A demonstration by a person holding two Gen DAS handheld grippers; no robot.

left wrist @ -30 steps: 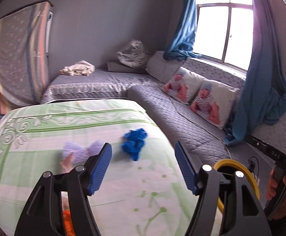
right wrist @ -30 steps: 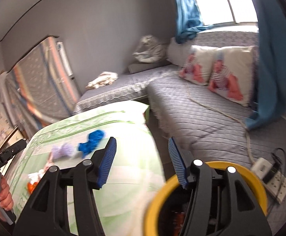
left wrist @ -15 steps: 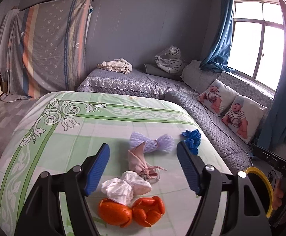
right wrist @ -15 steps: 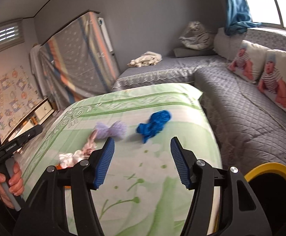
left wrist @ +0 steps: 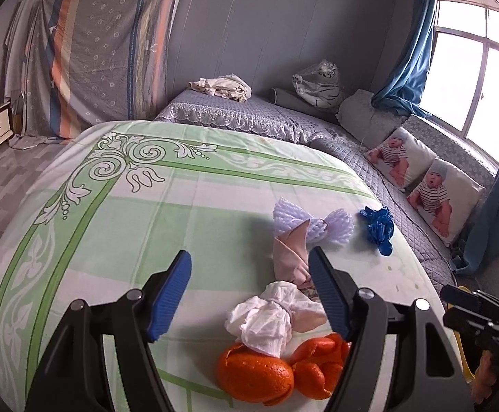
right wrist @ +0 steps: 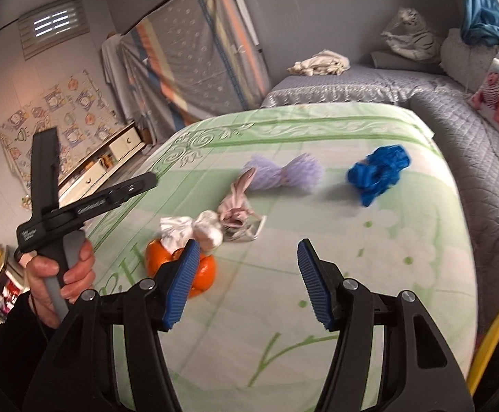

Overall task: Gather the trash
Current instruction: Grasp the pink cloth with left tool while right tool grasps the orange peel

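The orange peel was partly hidden under a crumpled white tissue near the bed's front edge. A pink wrapper pointed lengthwise toward a lilac foam net, pinched like a bow; blue plastic was crumpled near the right edge. The left gripper and right gripper were held parted, with nothing gripped. A yellow bin rim was cut off.

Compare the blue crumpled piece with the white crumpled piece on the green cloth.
The blue piece lies alone near the cloth's far edge; the white piece sits in the near cluster, resting on the orange peel. The blue one looks glossy like plastic; the white one looks like tissue, pinched at its middle. Both are crumpled trash, not yet picked up.
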